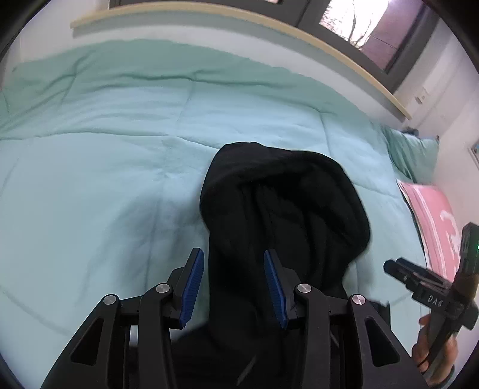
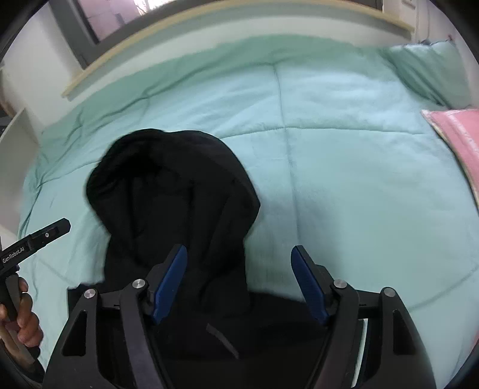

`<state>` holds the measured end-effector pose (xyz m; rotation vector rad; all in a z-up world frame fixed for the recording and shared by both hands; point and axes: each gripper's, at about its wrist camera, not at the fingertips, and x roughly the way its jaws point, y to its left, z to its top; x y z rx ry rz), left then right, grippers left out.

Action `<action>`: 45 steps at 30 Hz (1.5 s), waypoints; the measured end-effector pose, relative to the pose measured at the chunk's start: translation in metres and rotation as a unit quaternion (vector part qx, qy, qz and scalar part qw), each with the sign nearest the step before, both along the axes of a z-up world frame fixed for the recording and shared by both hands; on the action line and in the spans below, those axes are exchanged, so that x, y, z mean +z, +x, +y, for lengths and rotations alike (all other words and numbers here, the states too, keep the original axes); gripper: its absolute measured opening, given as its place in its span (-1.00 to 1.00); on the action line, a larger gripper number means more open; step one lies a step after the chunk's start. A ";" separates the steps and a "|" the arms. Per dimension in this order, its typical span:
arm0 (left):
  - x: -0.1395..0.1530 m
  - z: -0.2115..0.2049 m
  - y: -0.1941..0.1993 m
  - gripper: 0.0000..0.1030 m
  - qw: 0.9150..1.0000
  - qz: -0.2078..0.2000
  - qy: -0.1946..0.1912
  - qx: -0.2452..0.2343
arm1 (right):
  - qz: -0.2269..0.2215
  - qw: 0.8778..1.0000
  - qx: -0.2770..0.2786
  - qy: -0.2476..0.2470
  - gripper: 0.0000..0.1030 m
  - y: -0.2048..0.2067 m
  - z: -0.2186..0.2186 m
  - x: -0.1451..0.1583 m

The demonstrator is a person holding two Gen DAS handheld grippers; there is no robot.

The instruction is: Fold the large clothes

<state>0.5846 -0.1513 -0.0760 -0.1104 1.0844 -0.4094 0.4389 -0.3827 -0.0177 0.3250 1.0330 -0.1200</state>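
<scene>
A: Black hoodie [image 1: 284, 203], that's the garment, lying on the mint-green quilt [image 1: 104, 149] with its rounded hood toward the headboard ledge [image 1: 269, 24] and its body running down under both cameras.

B: Start at the left, then. What is the left gripper [image 1: 233, 284] doing?

A: It hangs over the hoodie's neck, blue pads [image 1: 193, 284] parted about halfway. Black cloth fills the gap between them, but neither pad presses on it as far as I can see, so nothing is gripped.

B: And further right?

A: The right gripper [image 2: 239, 284] hangs over the same garment, just right of the hood. Its jaws stand wider, and its left pad [image 2: 169, 284] lies over the fabric, while the right one sits over the edge where cloth meets quilt. It holds nothing.

B: Anything beyond that?

A: A pink pillow [image 2: 461, 140] at the right edge of the bed, and a green pillow [image 2: 428, 68] behind it. Each view also catches the other hand [image 2: 24, 320] on its handle.
</scene>
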 end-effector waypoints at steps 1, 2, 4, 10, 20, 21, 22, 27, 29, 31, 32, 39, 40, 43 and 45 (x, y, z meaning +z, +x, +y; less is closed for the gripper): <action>-0.010 -0.003 0.010 -0.17 1.000 0.004 0.002 0.008 | 0.004 1.000 -0.001 0.001 0.47 0.009 -0.003 -0.007; -0.016 -0.005 0.017 -0.17 1.000 0.008 0.003 0.013 | 0.007 1.000 0.000 0.003 0.47 0.017 -0.006 -0.013; -0.032 -0.010 0.035 -0.17 1.000 0.021 0.006 0.023 | 0.014 1.000 0.001 0.003 0.47 0.033 -0.009 -0.027; -0.063 -0.007 0.078 -0.76 0.998 0.032 0.009 0.051 | 0.050 0.998 0.022 0.041 -0.85 0.075 -0.008 -0.077; -0.094 0.070 0.061 -0.32 0.991 0.109 -0.071 0.010 | -0.037 0.999 0.031 0.021 -0.86 0.037 -0.029 -0.034; -0.119 0.066 0.063 -0.32 0.989 0.137 -0.047 0.005 | -0.012 0.999 0.031 0.027 -0.86 0.043 -0.029 -0.056; -0.141 0.063 0.065 -0.31 0.987 0.156 -0.039 0.002 | 0.009 0.999 0.031 0.033 -0.86 0.048 -0.032 -0.074; -0.117 0.052 0.055 -0.28 0.994 0.101 -0.007 -0.036 | 0.054 0.993 0.017 0.108 -0.68 0.052 -0.049 -0.122; -0.102 0.052 0.046 -0.27 0.995 0.078 0.007 -0.057 | 0.051 0.993 0.036 0.097 -0.47 0.042 -0.048 -0.103; -0.085 0.058 0.031 -0.27 0.995 0.069 0.009 -0.069 | 0.053 0.994 0.058 0.069 -0.33 0.028 -0.044 -0.086; -0.079 0.061 0.027 -0.27 0.995 0.067 0.008 -0.071 | 0.053 0.994 0.069 0.064 -0.32 0.021 -0.043 -0.077; -0.004 0.067 0.011 -0.27 0.995 -0.004 -0.046 -0.093 | 0.010 0.992 0.123 0.034 -0.28 -0.010 -0.022 -0.009; 0.004 0.057 0.017 -0.26 0.994 -0.012 -0.056 -0.093 | -0.001 0.991 0.127 0.034 -0.19 -0.006 -0.017 -0.003; 0.001 0.029 0.039 -0.26 0.993 -0.009 -0.079 -0.091 | -0.030 0.989 0.140 0.030 -0.11 0.024 -0.001 0.004; -0.019 0.013 0.050 -0.26 0.992 0.024 -0.081 -0.093 | -0.019 0.989 0.143 0.029 -0.11 0.047 0.011 -0.012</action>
